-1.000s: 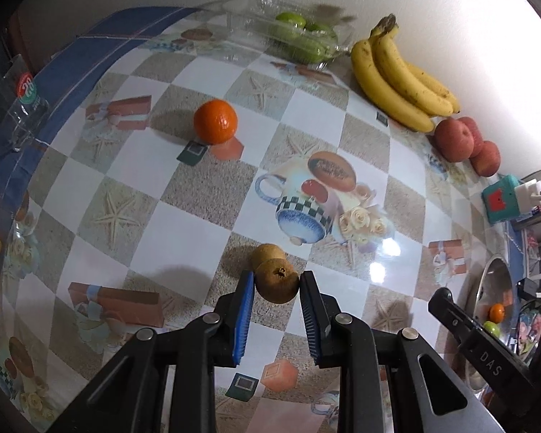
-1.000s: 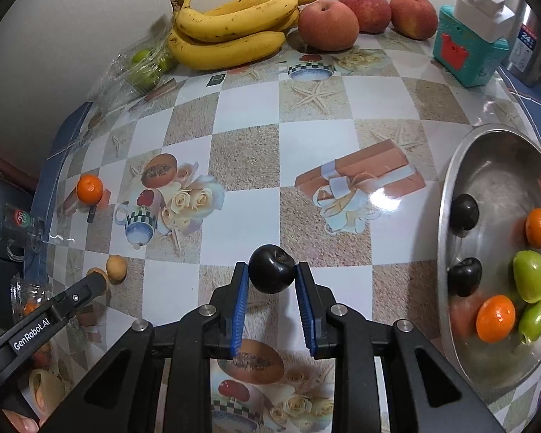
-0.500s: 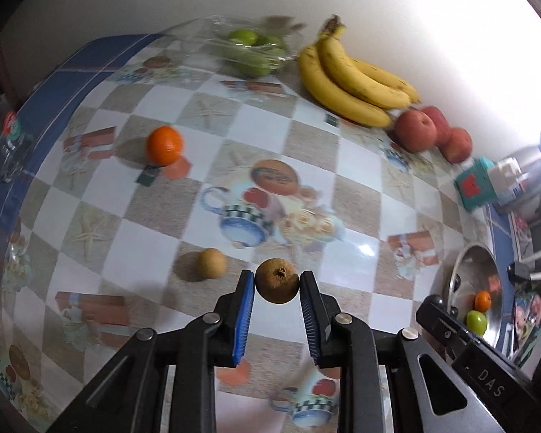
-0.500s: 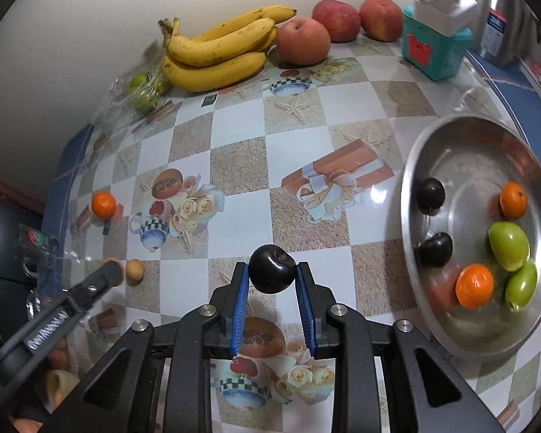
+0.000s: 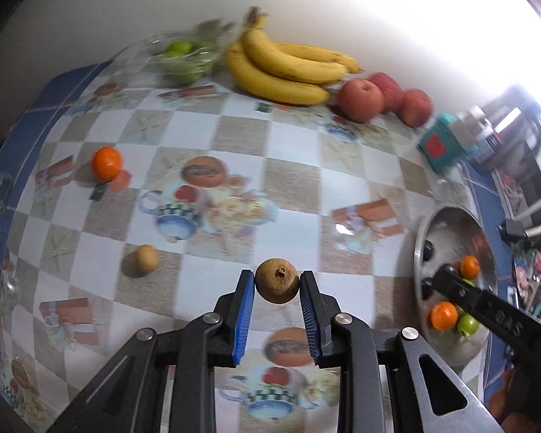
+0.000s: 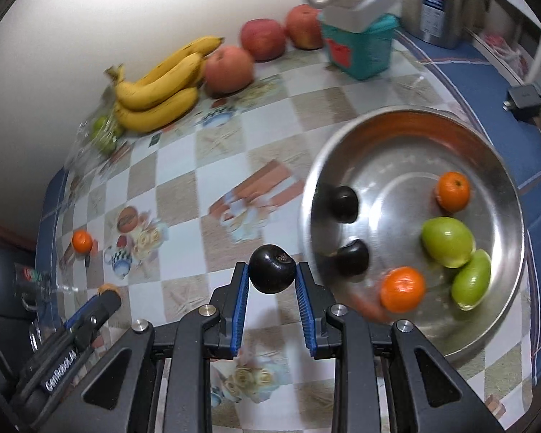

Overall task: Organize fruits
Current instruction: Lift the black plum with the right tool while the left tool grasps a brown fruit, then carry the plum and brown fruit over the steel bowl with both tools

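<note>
My left gripper (image 5: 277,281) is shut on a small brown round fruit (image 5: 277,285), held above the checked tablecloth. My right gripper (image 6: 271,274) is shut on a dark, nearly black fruit (image 6: 271,269), just left of the steel bowl (image 6: 501,166). In the bowl lie two dark fruits (image 6: 342,204), two oranges (image 6: 402,288) and two green fruits (image 6: 447,241). A second brown fruit (image 5: 147,258) and an orange (image 5: 106,162) rest on the cloth to the left. The bowl (image 5: 447,216) shows at the right of the left wrist view.
Along the wall lie bananas (image 5: 288,68), red apples (image 5: 360,99), and a clear bag of green fruit (image 5: 180,61). A teal box with a white lid (image 6: 357,39) and a steel kettle (image 6: 436,0) stand behind the bowl. A black plug (image 6: 521,97) lies at the right.
Both grippers have moved to the right and risen a little, each still holding its fruit. The steel bowl now fills more of the right wrist view, and the second brown fruit is left behind.
</note>
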Demonstrator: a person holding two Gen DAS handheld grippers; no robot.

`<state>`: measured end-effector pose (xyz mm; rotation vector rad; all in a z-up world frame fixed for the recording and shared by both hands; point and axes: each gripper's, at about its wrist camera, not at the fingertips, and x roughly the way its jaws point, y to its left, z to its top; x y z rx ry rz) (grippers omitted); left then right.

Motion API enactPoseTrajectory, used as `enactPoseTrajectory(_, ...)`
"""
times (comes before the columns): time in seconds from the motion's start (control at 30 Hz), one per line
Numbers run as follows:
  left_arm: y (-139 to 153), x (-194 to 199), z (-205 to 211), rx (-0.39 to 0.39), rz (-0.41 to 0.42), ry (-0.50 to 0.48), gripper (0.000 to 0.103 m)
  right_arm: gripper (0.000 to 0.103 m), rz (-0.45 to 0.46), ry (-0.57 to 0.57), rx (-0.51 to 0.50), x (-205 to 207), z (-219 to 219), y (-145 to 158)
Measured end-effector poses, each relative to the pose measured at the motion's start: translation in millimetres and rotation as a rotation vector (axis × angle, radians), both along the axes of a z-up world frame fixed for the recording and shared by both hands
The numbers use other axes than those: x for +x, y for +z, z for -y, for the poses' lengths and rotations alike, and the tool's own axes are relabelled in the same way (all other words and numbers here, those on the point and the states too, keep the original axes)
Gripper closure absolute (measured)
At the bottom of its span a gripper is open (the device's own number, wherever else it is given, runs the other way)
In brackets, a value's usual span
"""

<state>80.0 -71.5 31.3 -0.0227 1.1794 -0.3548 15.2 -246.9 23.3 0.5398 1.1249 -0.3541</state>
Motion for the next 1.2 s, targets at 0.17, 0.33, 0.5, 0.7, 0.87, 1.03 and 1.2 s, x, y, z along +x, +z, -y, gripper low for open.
enactPoseTrajectory(0.17,2,-16,37,-0.040,-0.009,-0.101,0.075,0.075,-0.004,-0.067,0.003,-11,27,1)
enactPoseTrajectory(0.33,5,-32,71,-0.065,-0.005,-0.181,0.075,0.075,-0.008,-0.132,-0.004,-23,51,3)
enactPoseTrajectory(0.5,8,-47,99,-0.071,0.016,-0.265,0.075,0.075,-0.001,-0.179,0.000,-35,70,5)
enactPoseTrajectory(0.7,3,-55,119,-0.065,0.027,-0.315,0.075,0.075,-0.003,-0.249,-0.016,-51,91,7)
enactPoseTrajectory(0.87,0,-58,131,-0.061,0.044,-0.343,0.075,0.075,-0.002,-0.281,-0.019,-57,99,7)
enactPoseTrajectory(1.03,-3,-62,142,-0.065,0.057,-0.369,0.075,0.075,-0.004,-0.312,-0.054,-63,110,7)
enactPoseTrajectory(1.2,-9,-66,154,-0.055,0.063,-0.399,0.075,0.075,-0.005,-0.336,-0.057,-68,120,0)
